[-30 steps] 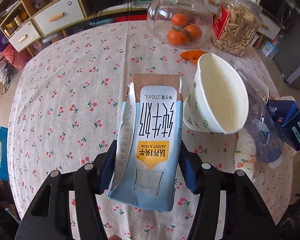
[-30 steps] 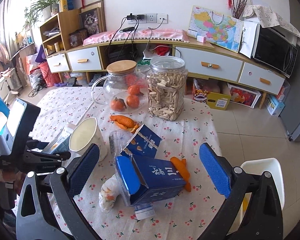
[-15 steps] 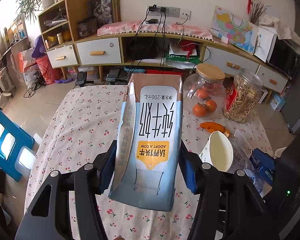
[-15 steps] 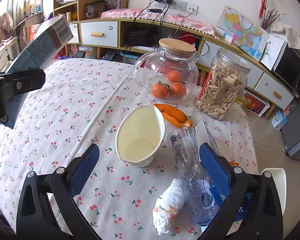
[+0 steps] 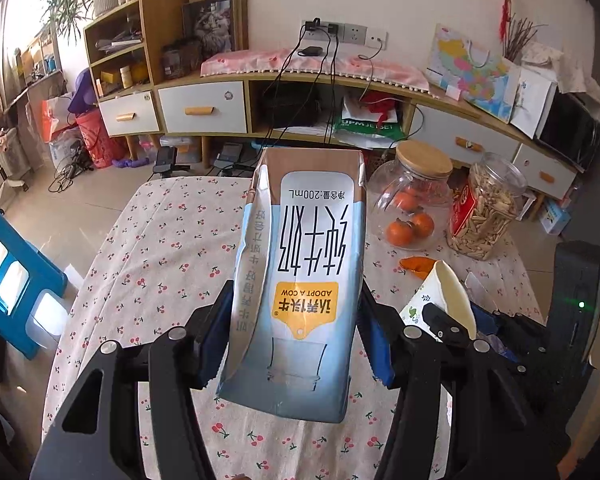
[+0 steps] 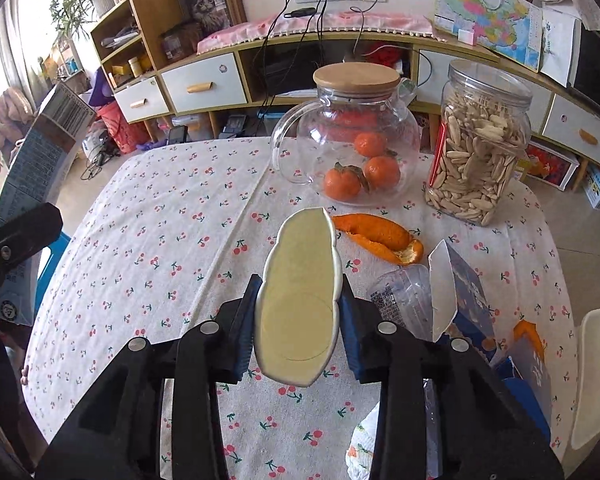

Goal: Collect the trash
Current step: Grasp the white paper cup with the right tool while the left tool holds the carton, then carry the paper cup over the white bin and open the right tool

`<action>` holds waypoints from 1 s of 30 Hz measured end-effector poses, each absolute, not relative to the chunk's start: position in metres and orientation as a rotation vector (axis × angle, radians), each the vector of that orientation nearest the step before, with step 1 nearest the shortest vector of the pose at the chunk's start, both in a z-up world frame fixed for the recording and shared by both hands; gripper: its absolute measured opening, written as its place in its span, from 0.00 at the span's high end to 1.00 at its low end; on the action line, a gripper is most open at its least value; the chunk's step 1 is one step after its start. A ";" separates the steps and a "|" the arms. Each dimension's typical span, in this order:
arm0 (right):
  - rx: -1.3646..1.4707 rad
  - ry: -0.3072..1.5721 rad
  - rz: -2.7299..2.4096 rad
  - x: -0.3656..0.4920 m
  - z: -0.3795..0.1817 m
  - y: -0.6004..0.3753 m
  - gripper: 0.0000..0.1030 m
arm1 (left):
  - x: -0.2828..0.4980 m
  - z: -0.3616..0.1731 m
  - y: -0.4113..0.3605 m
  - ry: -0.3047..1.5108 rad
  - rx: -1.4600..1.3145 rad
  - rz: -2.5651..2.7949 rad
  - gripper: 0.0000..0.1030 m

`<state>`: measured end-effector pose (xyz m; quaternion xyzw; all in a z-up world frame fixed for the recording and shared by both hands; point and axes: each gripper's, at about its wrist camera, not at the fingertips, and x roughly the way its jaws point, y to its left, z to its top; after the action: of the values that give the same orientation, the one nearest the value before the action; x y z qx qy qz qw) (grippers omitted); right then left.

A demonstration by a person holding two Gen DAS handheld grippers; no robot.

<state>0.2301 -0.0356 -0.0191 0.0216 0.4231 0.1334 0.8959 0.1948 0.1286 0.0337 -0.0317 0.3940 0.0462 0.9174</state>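
Note:
A light blue milk carton (image 5: 300,280) is pinched between the pads of my left gripper (image 5: 296,338), held up above the cherry-print table (image 5: 172,264). The same carton (image 6: 40,160) shows at the left edge of the right wrist view. My right gripper (image 6: 299,324) has its jaws closing on a white paper cup (image 6: 300,300). Its pads press both sides and the rim is squashed into a narrow oval. From the left wrist view the cup (image 5: 440,300) lies on its side at the right.
Orange peel (image 6: 380,236), a crushed clear bottle (image 6: 404,296), a dark blue carton (image 6: 468,300) and a crumpled tissue (image 6: 364,452) lie right of the cup. A glass jar of oranges (image 6: 352,132) and a seed jar (image 6: 480,152) stand behind. A blue stool (image 5: 16,276) stands left.
The left gripper lifted the milk carton and tilted up toward the room. The right gripper moved left over the paper cup and closed from wide open onto it, flattening it.

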 end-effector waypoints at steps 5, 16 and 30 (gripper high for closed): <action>0.038 0.786 0.288 0.218 0.012 -0.051 0.67 | 0.192 0.039 0.122 0.773 -0.069 0.093 0.45; 0.035 0.641 0.248 0.199 0.053 -0.105 0.67 | 0.178 0.051 0.089 0.688 -0.042 0.043 0.45; 0.084 0.565 0.030 0.176 0.052 -0.216 0.67 | 0.163 0.057 0.016 0.626 0.000 -0.066 0.45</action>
<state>0.1763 -0.2163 0.0515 0.0416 0.2784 0.0149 0.9594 0.1627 0.0156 0.0574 0.0000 0.3078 -0.0325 0.9509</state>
